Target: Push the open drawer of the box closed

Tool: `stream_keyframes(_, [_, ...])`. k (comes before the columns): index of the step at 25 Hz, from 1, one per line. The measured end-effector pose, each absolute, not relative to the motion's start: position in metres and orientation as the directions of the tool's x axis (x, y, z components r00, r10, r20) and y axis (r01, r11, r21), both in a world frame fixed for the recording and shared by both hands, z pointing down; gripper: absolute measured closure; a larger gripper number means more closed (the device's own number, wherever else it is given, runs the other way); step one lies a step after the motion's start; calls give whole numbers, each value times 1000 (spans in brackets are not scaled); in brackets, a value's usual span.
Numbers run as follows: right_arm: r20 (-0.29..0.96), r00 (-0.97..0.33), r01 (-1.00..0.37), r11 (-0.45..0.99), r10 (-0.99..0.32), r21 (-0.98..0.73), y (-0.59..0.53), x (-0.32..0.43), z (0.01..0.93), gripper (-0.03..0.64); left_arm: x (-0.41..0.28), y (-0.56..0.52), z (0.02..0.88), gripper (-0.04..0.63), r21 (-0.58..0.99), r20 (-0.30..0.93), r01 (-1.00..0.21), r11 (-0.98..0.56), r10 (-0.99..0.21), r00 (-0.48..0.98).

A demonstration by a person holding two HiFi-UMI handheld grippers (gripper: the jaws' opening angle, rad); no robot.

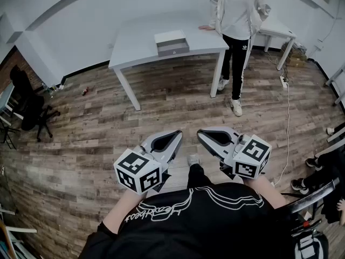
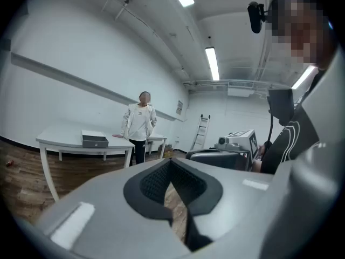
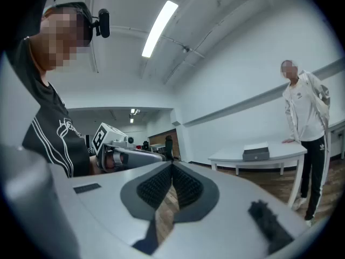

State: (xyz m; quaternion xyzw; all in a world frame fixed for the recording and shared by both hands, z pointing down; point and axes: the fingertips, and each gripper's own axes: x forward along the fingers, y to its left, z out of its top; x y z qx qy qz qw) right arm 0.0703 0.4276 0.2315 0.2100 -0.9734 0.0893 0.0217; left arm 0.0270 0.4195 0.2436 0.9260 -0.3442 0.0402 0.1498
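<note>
A small white box (image 1: 170, 38) with a grey drawer front (image 1: 173, 49) stands on the white table (image 1: 135, 47) far across the room. The drawer juts slightly toward me. Both grippers hang close to my body, well short of the table. My left gripper (image 1: 178, 134) is shut with nothing in it, and my right gripper (image 1: 200, 133) is likewise shut and empty. The left gripper view shows the box (image 2: 95, 140) far beyond the closed left gripper (image 2: 170, 161). In the right gripper view the box (image 3: 255, 152) sits far past the closed right gripper (image 3: 172, 165).
A person (image 1: 237, 15) stands at the table's right end, one hand on its top. A black office chair (image 1: 29, 104) is at the left, a second white table (image 1: 277, 28) at the right. A cable and power strip (image 1: 284, 82) lie on the wood floor.
</note>
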Motion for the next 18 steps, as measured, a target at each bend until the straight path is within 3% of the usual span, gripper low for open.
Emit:
stream_keyframes(11, [89, -929, -371, 892, -360, -258, 224, 47, 274, 606, -3, 222, 297, 588, 364, 221, -683, -633, -654, 724])
stream_keyframes(18, [95, -929, -371, 892, -359, -258, 68, 46, 278, 606, -4, 63, 301, 588, 348, 243, -707, -615, -670, 702])
